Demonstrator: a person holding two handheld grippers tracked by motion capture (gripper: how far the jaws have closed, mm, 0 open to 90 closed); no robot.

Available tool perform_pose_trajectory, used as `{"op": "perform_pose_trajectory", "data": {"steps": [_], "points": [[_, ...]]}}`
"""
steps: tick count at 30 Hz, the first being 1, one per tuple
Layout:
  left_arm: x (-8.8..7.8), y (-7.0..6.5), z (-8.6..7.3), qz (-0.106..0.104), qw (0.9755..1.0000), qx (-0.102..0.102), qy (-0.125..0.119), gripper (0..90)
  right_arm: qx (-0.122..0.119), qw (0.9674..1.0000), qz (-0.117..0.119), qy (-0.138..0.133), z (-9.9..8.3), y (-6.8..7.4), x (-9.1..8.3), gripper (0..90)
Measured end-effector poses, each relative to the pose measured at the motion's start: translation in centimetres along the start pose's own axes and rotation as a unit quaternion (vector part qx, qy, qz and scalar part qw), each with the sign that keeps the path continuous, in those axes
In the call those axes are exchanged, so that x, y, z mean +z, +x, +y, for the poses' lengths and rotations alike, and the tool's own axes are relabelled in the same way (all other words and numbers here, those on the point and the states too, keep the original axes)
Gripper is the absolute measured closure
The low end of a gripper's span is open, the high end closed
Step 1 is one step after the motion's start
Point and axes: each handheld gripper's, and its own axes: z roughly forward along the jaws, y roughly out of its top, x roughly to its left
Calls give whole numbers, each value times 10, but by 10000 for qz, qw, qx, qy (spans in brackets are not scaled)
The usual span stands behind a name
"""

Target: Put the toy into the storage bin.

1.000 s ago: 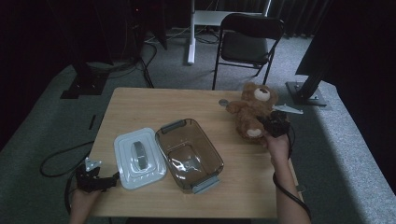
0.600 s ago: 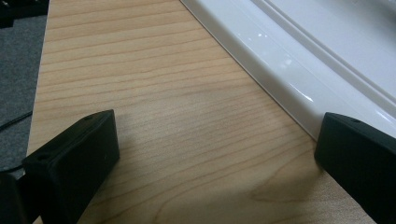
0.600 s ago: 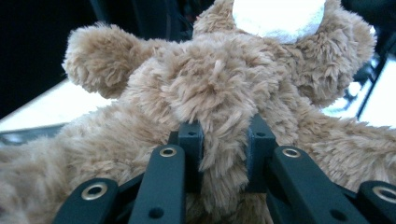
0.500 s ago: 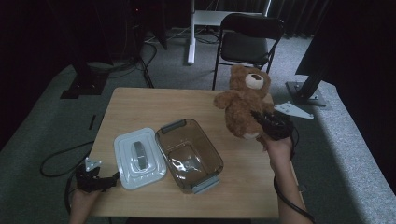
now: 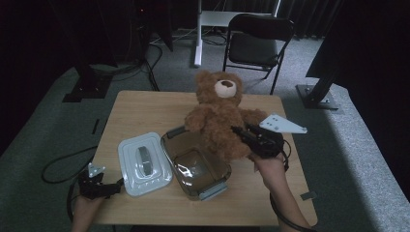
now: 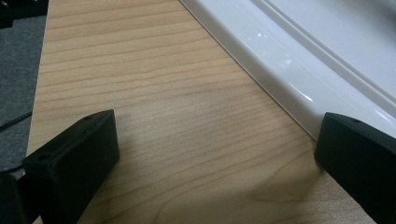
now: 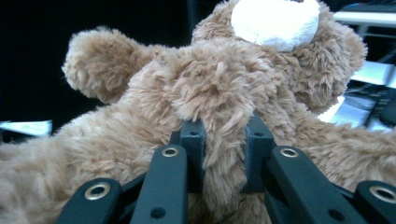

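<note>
Teddy bear [image 5: 220, 121] is up in the air, hanging over the far right rim of the clear glass container [image 5: 196, 164], upright and facing the camera. Right gripper [image 5: 244, 135] has it, 2 jaws pinched tight on a fold of fur on its body, clear as day in the right gripper view [image 7: 224, 140]. White lid [image 5: 144, 163] lies flat just left of the container on the wooden table [image 5: 140, 108]. Left gripper [image 5: 113, 186] rests by the lid's near corner, jaws spread, nothing between them but bare wood
</note>
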Motion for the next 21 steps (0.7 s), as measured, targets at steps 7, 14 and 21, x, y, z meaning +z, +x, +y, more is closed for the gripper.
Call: {"op": "perform_pose_trajectory", "data": {"steps": [7, 14, 21], "points": [[0, 0, 0, 1, 10000, 2, -1, 6, -313, 9984, 371, 289, -8, 30, 19, 750], [0, 0, 0, 3, 10000, 9, 0, 6, -454, 9949, 561, 712, -26, 47, 43, 750], [0, 0, 0, 5, 10000, 6, -5, 6, -546, 9885, 806, 1157, -53, 57, 62, 747]]}}
